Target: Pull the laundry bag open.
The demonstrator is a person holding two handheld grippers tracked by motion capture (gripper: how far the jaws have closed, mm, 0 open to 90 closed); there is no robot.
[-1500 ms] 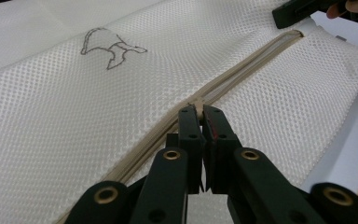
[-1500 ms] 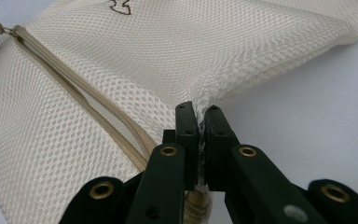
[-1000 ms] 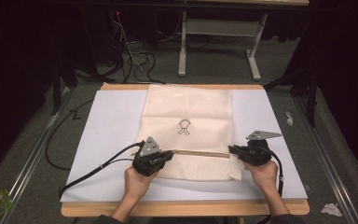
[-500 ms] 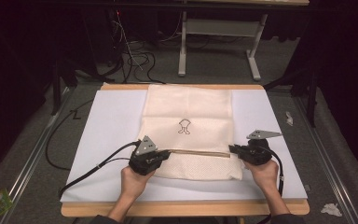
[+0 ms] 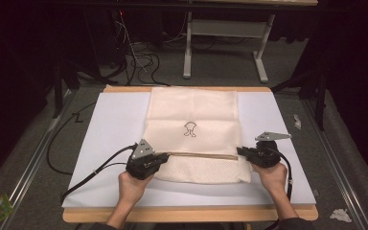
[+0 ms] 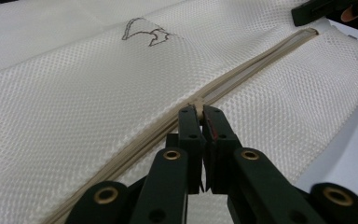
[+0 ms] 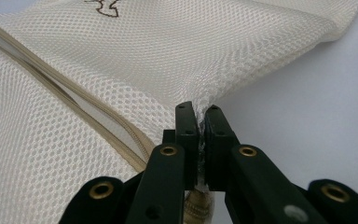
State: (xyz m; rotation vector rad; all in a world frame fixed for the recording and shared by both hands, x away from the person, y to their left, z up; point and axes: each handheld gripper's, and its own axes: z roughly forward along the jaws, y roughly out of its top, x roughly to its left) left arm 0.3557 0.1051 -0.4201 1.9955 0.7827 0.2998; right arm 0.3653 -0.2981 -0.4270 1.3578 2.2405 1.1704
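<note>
A cream mesh bag (image 5: pixel 191 115) with a small dark drawing lies flat on the white sheet (image 5: pixel 110 129). A tan zipper (image 5: pixel 201 155) runs across its near part. My left gripper (image 5: pixel 165 158) (image 6: pixel 200 112) is shut on the zipper's pull (image 6: pixel 196 103) near the bag's left edge. Past the pull the zipper (image 6: pixel 261 60) gapes open toward the right. My right gripper (image 5: pixel 240 151) (image 7: pixel 198 116) is shut on the mesh bag's edge (image 7: pixel 200 100) beside the zipper's right end (image 7: pixel 121 130). Its black jaw tip (image 6: pixel 317 11) shows far off in the left gripper view.
The white sheet covers a wooden table top (image 5: pixel 187 215), with bare margins left and right of the bag. Cables (image 5: pixel 86 172) trail off the left gripper across the sheet. A metal frame (image 5: pixel 225 48) and wires stand on the floor behind the table.
My left gripper has slid a little to the left along the zipper with the pull. The right gripper has stayed in place.
</note>
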